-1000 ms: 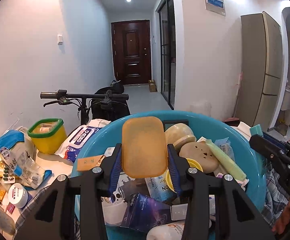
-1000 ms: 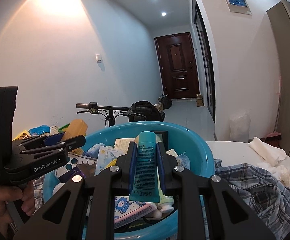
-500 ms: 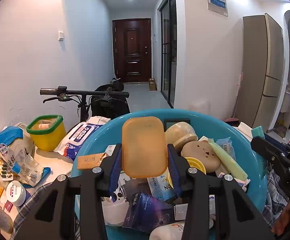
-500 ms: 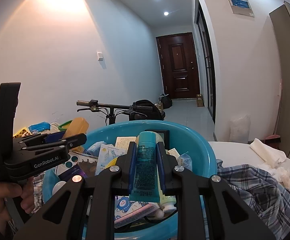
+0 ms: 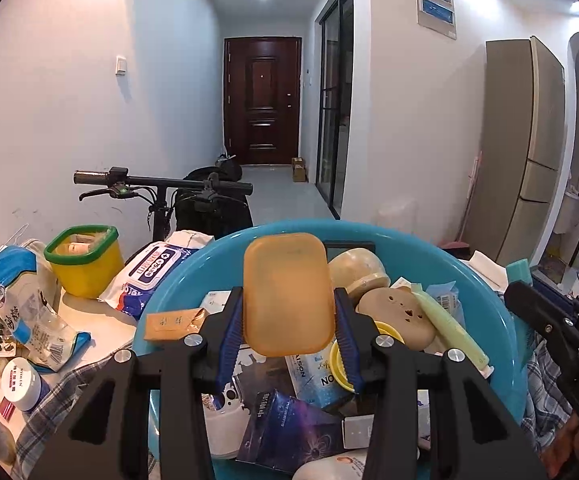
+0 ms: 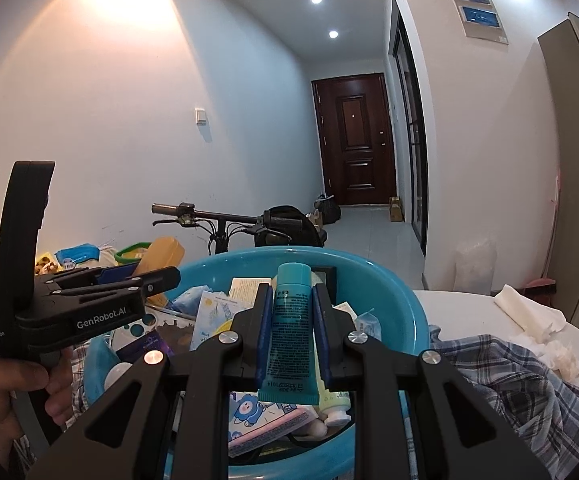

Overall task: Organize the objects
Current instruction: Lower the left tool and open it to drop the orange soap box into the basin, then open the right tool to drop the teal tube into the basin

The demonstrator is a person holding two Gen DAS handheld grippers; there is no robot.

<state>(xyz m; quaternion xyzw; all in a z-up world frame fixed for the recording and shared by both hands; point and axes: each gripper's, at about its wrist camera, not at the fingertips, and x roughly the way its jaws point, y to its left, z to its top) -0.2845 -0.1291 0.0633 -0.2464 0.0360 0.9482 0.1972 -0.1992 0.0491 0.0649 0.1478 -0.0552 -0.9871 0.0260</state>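
Both jaws are squeezing — left gripper (image 5: 288, 330) holding the orange soap box (image 5: 288, 294), right gripper (image 6: 288, 332) holding the teal tube (image 6: 290, 332) (both standing upright) — over the blue basin (image 5: 485, 276).

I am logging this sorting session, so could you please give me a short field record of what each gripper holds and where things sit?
left gripper: shut on orange soap box
right gripper: shut on teal tube
position: both held above blue basin
basin contents: mixed packets, tubes, bottles
beside basin: yellow tub with green rim, wet wipes pack
under basin: plaid cloth
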